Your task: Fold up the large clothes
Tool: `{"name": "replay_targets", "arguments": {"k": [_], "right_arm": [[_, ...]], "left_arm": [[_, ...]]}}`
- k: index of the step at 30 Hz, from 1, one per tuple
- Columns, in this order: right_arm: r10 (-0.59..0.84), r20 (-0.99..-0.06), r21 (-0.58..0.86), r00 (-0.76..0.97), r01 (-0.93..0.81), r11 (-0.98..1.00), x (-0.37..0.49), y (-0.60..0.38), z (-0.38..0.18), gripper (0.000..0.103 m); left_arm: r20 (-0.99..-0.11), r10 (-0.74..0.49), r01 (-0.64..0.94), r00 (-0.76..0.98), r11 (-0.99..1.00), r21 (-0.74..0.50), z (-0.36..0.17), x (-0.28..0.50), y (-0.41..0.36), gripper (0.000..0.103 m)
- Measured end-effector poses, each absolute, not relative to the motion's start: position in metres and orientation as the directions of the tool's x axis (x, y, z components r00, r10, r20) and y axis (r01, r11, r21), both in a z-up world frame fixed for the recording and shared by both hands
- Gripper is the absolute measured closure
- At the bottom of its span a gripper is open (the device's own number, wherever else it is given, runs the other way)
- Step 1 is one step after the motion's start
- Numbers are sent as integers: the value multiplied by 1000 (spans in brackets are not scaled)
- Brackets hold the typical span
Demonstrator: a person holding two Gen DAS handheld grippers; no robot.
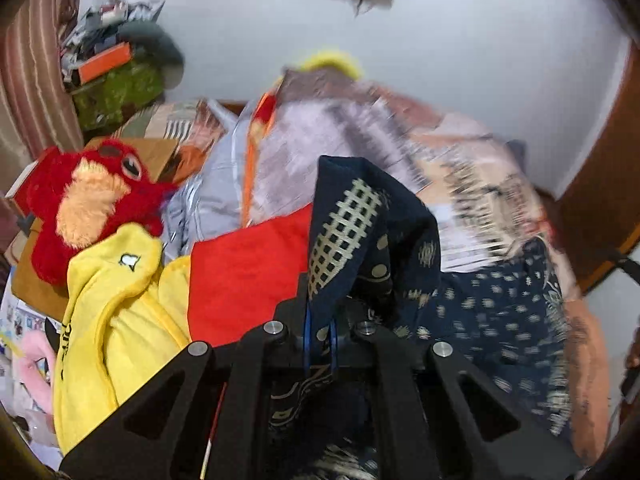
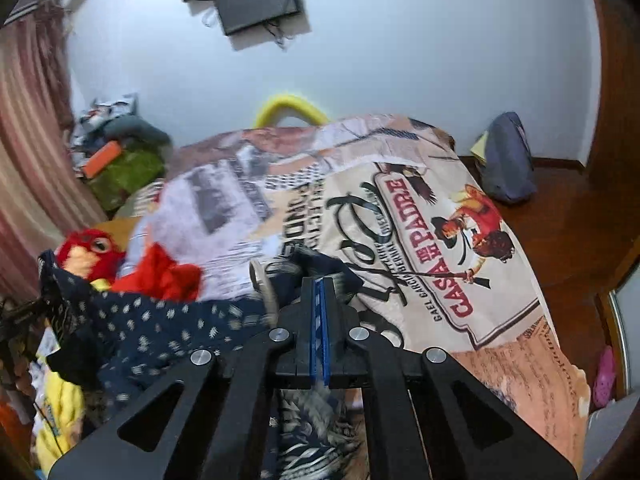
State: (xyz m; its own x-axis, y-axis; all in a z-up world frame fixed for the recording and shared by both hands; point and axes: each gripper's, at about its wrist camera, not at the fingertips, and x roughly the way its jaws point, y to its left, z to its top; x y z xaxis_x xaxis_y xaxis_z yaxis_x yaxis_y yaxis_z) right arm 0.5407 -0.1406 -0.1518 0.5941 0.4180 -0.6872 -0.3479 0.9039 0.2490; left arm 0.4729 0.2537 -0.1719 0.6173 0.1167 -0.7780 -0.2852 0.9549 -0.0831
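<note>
A large navy garment with a cream print (image 1: 496, 312) is held up over the bed. My left gripper (image 1: 320, 312) is shut on one edge of it, and a cream lattice band folds over the fingers. My right gripper (image 2: 320, 284) is shut on another edge of the same garment (image 2: 168, 320), which stretches away to the left towards the other gripper. The cloth also hangs down under both grippers.
The bed carries a printed cover reading "Casa de mi Padre" (image 2: 432, 264). A red plush bird (image 1: 92, 196), a yellow cloth (image 1: 116, 320) and a red cloth (image 1: 248, 276) lie at the left. A cluttered pile (image 1: 116, 76) stands by the striped curtain. A grey bag (image 2: 508, 160) sits on the wooden floor.
</note>
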Motion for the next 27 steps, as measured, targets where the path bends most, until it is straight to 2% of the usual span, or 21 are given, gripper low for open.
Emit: {"name": "replay_targets", "arguments": {"k": [4,5,9,14,16,18,20,22,24,27], "right_arm": [[377,-741,227,556,-321,919,555,-135,-184,101],[375,-751,218,543,-332,918,554,-134,-192,101],[346,-791,153,504,-384,911,541,-126,-208,101],[335,-820,115,464,-440,890,518,-118,-203,96],[342,-816,107,466,-459,882,505,-116,-194,92],[341,-810,89,477,-475,875,488,-115,-180,83],[351,-795,79,495,-490,868,469,-115,-163,64],[367,-770,73,522,-499,863,450,-117,-146,52],[387,-746,75,542,-510,857,428,-121,-127,47],[404,-718,83,566,-507,858,400,-127,-103,31]], "left_arm": [[-824,223,-359,520,933,26,-215,498,273,93],[-834,246,-367,494,929,56,-227,502,279,89],[-855,285,-359,433,925,127,-252,501,284,87],[-855,261,-344,448,933,105,-248,476,279,64],[-853,259,-339,453,935,104,-237,465,272,59],[-842,249,-321,478,942,97,-219,450,264,59],[-827,247,-303,506,948,98,-200,435,254,54],[-806,243,-285,540,954,97,-180,418,244,51],[-785,231,-269,576,959,85,-157,400,236,48],[-754,203,-246,625,968,57,-125,368,225,42]]}}
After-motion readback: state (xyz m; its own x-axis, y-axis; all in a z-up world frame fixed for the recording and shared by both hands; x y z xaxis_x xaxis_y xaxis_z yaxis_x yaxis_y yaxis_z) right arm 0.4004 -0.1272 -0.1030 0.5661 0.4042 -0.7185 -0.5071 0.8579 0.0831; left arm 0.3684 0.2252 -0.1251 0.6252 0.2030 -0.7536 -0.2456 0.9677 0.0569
